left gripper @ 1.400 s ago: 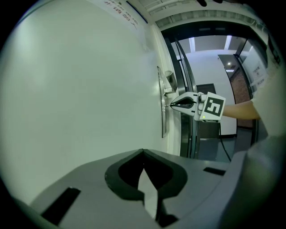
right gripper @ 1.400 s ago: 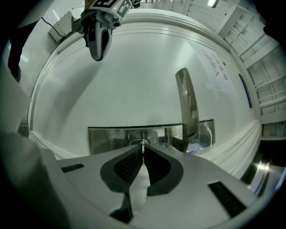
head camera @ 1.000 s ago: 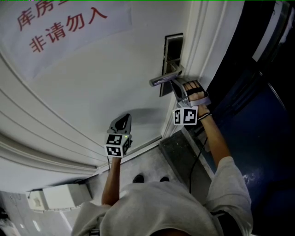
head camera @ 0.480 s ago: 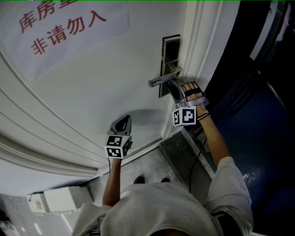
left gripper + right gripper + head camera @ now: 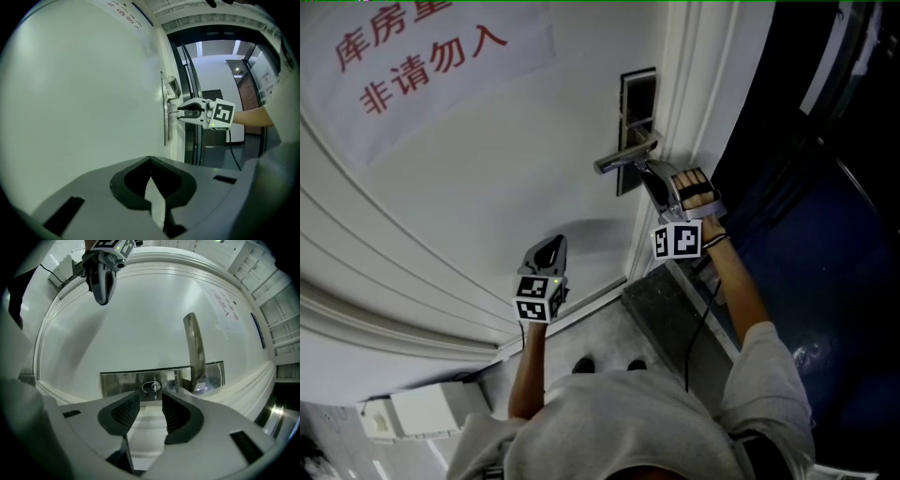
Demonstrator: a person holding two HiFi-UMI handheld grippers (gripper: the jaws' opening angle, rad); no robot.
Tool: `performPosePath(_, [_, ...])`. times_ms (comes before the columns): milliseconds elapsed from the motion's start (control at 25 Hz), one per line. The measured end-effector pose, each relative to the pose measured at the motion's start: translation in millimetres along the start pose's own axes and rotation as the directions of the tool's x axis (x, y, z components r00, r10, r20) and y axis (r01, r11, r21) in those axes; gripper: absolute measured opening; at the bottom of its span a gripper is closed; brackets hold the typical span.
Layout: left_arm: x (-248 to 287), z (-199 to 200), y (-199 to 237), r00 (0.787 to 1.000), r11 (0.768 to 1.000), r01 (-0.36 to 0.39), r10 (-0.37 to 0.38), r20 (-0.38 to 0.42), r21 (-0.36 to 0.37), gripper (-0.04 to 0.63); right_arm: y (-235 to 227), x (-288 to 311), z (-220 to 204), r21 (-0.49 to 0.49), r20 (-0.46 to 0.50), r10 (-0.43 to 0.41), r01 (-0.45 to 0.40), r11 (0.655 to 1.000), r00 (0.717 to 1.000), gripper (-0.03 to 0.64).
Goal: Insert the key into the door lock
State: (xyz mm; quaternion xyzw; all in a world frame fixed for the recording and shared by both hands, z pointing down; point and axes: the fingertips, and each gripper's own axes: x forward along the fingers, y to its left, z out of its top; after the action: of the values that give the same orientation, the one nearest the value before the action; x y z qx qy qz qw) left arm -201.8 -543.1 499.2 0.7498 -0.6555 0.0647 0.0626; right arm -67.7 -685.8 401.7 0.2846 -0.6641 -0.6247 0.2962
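The steel lock plate point(image 5: 117, 380) sits on the white door, with the lever handle point(image 5: 194, 352) above it. A small key point(image 5: 152, 386) stands in the keyhole. My right gripper point(image 5: 151, 404) points straight at it and its jaws are opening. The ribbed pads are apart and do not press the key, which sits just beyond their tips. In the head view the right gripper point(image 5: 654, 178) is just under the handle point(image 5: 623, 159). My left gripper point(image 5: 551, 246) hovers lower left by the bare door panel, shut on nothing. From the left gripper view, the right gripper point(image 5: 180, 112) reaches the plate point(image 5: 165, 117).
A paper sign with red characters point(image 5: 412, 56) hangs on the door at upper left. The white door frame point(image 5: 694, 141) borders a dark doorway point(image 5: 806, 187) at the right. A white box point(image 5: 422, 405) lies on the floor at lower left.
The handle and the right gripper have drifted slightly up and left in the head view together. Both hands keep their places against the door. Jaw movement is too small to see there.
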Motion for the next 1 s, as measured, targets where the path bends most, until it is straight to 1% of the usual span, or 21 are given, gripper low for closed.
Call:
performPosePath(160, [3.1, 0.4, -7.1, 1.000, 1.000, 0.021, -0.021, -0.003, 0.009, 0.017, 7.8, -16.4, -11.8, 0.010, -0.030, 0.005, -0.004, 1.000, 1.000, 0.152])
performPosePath(400, [10.8, 3.3, -22.4, 0.998, 0.998, 0.066, -0.066, -0.004, 0.024, 0.017, 15.5, -36.7, -21.5, 0.025, -0.059, -0.006, 0.007, 1.000, 0.998, 0.044])
performPosePath(440, [11.3, 3.6, -24.7, 0.997, 0.997, 0.072, -0.072, -0.005, 0.025, 0.017, 16.1, -39.0, -22.4, 0.032, -0.063, -0.005, 0.007, 0.999, 0.998, 0.037])
performPosePath(640, [11.9, 6.2, -30.7, 0.996, 0.995, 0.091, -0.091, -0.001, 0.030, 0.017, 18.4, -45.8, -22.9, 0.097, -0.071, 0.012, -0.005, 0.995, 0.997, 0.026])
performPosePath(760, [13.4, 7.0, -30.7, 0.995, 0.995, 0.097, -0.097, 0.001, 0.031, 0.017, 18.7, -51.1, -23.7, 0.177, -0.078, 0.017, -0.003, 0.984, 0.997, 0.026])
performPosePath(840, [15.4, 7.3, -32.5, 0.994, 0.994, 0.105, -0.105, 0.001, 0.032, 0.017, 18.3, -57.4, -28.8, 0.282, -0.092, 0.023, 0.004, 0.959, 0.995, 0.025])
performPosePath(880, [16.7, 7.2, -34.2, 0.994, 0.993, 0.110, -0.110, 0.001, 0.033, 0.017, 17.7, -61.7, -32.5, 0.348, -0.101, 0.024, 0.013, 0.937, 0.995, 0.025])
performPosePath(1000, [21.8, 6.7, -41.8, 0.991, 0.990, 0.134, -0.133, -0.004, 0.036, 0.017, 18.8, -76.3, -46.8, 0.529, -0.135, 0.027, 0.048, 0.847, 0.991, 0.025])
